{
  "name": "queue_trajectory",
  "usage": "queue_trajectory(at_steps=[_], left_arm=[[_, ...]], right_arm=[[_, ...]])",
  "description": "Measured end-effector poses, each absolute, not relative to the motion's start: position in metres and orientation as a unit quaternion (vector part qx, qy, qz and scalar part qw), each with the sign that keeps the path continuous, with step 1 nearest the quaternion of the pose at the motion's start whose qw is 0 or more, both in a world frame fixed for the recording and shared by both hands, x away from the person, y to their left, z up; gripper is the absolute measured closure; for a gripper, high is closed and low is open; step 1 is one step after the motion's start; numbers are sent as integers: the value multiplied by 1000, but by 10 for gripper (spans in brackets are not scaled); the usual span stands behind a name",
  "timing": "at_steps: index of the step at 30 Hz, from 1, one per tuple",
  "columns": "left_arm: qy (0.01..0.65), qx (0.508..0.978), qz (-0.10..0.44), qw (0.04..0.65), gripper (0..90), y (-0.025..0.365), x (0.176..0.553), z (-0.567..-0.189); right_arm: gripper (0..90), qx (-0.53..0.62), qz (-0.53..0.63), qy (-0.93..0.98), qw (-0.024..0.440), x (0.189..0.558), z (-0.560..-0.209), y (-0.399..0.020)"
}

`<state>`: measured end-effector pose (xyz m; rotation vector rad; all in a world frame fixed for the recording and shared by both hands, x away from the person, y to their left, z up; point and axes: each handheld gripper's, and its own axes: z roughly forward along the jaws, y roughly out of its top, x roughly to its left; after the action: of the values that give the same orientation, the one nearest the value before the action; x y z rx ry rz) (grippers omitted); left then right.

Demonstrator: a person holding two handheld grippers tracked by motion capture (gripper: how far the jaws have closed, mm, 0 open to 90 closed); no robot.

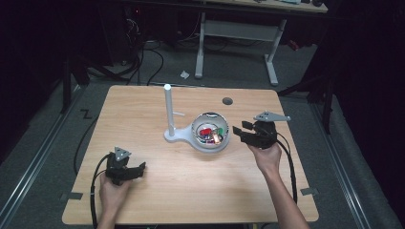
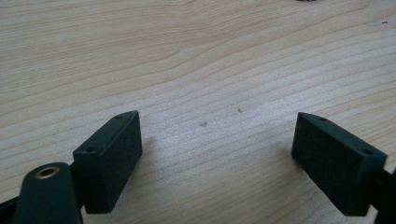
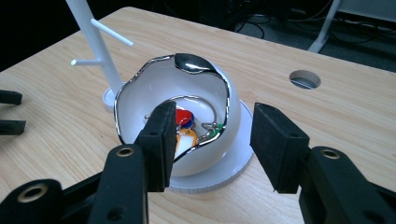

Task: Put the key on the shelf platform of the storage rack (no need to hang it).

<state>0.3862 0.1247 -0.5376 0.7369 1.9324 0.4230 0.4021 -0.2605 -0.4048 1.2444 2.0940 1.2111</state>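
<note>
A wooden table (image 1: 157, 191) seen from above, with a white bowl (image 1: 210, 132) near its middle as the landmark. Nearest the viewer, well to the bowl's lower left, the left gripper (image 1: 138, 171) rests low over bare wood, its jaws spread wide with nothing between them. Just right of the bowl, the right gripper (image 1: 239, 132) points at it, jaws spread apart and empty, close to the bowl's side but not touching. The bowl has a wavy silver rim and holds small coloured pieces (image 3: 186, 122), red, blue, orange and green. Just left of the bowl, a white post with pegs (image 1: 168, 109) stands upright on the same white base (image 3: 233, 172).
</note>
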Motion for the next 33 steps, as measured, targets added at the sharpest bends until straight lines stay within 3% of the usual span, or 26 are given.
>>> queue_trajectory(at_steps=[33], left_arm=[[796, 304, 174, 493, 167, 125, 386, -538]], right_arm=[[516, 485, 460, 708, 226, 349, -418, -311]])
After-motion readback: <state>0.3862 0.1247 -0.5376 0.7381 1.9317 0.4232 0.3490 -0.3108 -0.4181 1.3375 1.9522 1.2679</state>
